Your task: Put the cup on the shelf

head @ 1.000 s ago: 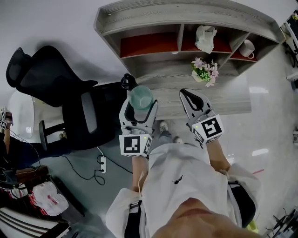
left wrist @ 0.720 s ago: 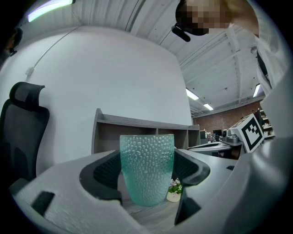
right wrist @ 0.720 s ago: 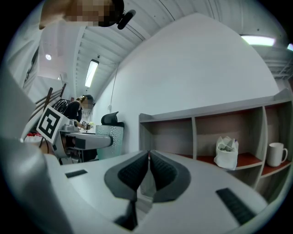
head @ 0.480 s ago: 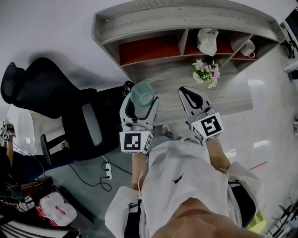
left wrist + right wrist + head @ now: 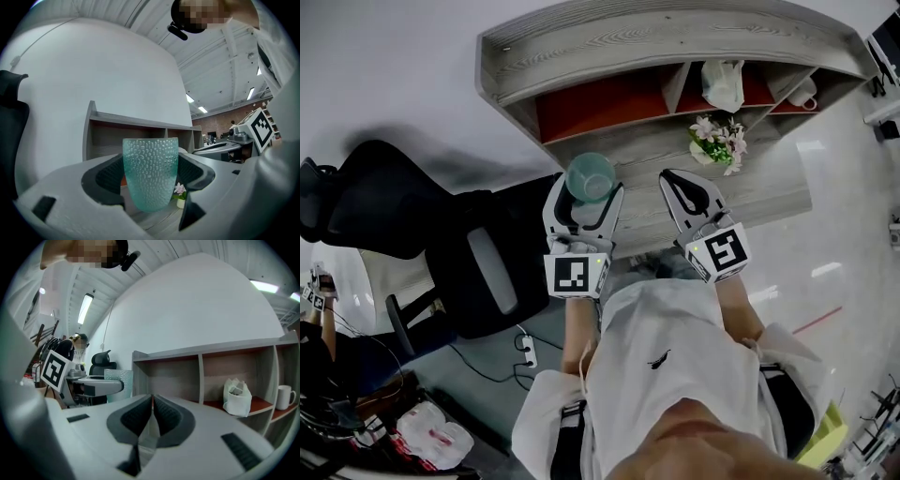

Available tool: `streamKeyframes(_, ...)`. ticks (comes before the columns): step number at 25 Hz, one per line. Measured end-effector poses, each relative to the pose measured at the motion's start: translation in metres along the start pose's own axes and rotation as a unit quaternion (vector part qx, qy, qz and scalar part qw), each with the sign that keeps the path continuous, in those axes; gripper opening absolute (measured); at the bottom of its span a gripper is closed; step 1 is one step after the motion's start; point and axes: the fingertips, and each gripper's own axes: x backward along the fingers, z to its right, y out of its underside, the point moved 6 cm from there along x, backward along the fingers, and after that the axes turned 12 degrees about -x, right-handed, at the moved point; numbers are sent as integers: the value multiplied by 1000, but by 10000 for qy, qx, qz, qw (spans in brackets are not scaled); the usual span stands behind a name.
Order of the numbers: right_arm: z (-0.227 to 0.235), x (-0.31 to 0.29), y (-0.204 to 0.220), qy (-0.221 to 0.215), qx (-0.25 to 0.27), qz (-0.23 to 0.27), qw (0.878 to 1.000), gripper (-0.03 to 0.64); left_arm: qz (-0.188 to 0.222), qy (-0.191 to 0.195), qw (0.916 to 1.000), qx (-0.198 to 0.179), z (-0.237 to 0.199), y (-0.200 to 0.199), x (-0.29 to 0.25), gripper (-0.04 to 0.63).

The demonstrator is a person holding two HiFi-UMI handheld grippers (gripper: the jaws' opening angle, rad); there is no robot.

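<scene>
Head view, left tool: the left gripper (image 5: 584,197) is clamped on the teal cup (image 5: 591,176), which stands upright with its mouth up, in front of the shelf (image 5: 656,37) and not yet in it
Head view, right tool: the right gripper (image 5: 680,187) has its jaws together and carries nothing; it is level with the left one
Head view, shelf: the wide red-floored bay (image 5: 600,105) at the left shows no object; a white bag (image 5: 722,82) fills the middle bay, a white mug (image 5: 803,92) the right one; flowers (image 5: 717,141) stand on the lower board
Left gripper view, grip: both pads (image 5: 105,180) press the dimpled wall of the cup; its base hangs free below them
Left gripper view, target: the shelf bays lie ahead, beyond the cup
Right gripper view, jaws: pressed shut, nothing between them
Step in hand (judged): carrying the cup to the shelf
Procedure (advised): aim for the left bay; hold the cup vertical; pass under the top board and left of the flowers; seat the base flat on the red floor before releasing; open the jaws only enough to free the wall; withdraw straight back
</scene>
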Motion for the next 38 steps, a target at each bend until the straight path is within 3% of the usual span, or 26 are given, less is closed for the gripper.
streamKeyframes(7,13,-15,1,83,-19,-70,9999,37,-22,14,10000,13,-13,9,-25,374)
streamKeyframes(38,68,-56,5,-316,-225,-304,9988,37,-244,-212,9995,42,-18,32,-111,374)
